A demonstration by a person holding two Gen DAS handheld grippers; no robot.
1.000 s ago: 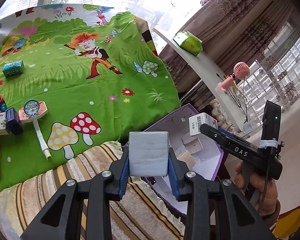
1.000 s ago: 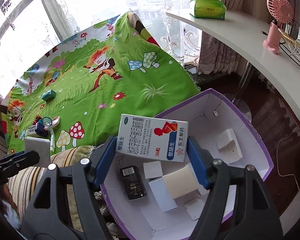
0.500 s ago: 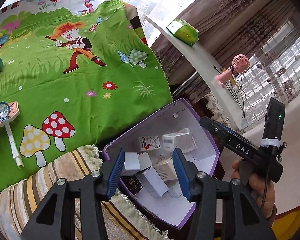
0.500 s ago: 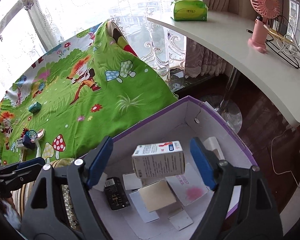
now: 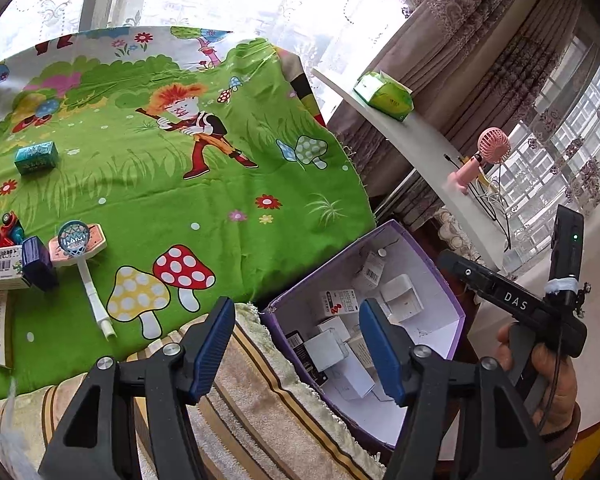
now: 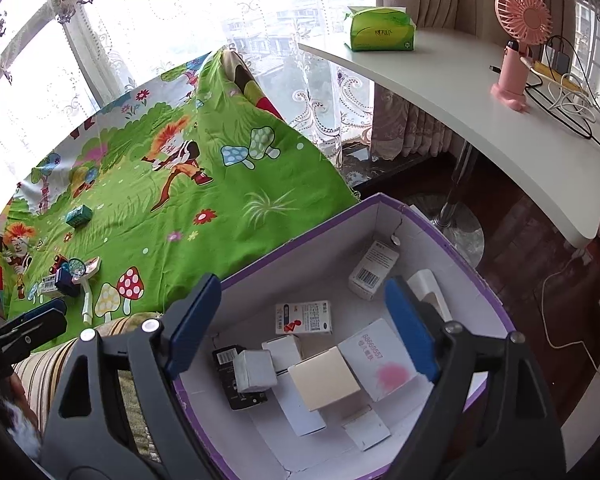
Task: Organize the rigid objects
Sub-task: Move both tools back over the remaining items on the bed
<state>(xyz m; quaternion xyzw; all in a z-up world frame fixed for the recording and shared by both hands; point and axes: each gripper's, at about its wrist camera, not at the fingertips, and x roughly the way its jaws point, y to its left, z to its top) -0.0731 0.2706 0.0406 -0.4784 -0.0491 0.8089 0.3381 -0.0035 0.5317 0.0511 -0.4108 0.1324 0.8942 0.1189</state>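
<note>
Both the left claw (image 5: 296,344) and right claw (image 6: 300,328) gaped wide, empty, over the purple box (image 6: 496,308) of cartons; the teal carton (image 5: 35,157) and toys awaited on the bedsheet (image 5: 220,200).

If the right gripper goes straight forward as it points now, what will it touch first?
Probably the small boxes in the purple-rimmed cardboard box. The open right gripper frames the white medicine carton with red figure, likely first, though depth is unclear.

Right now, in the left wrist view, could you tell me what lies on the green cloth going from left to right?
Barcoded white box → dark blue box → pink toy with the white handle → red spotted mushroom print → purple box just off the cloth's right edge.
</note>
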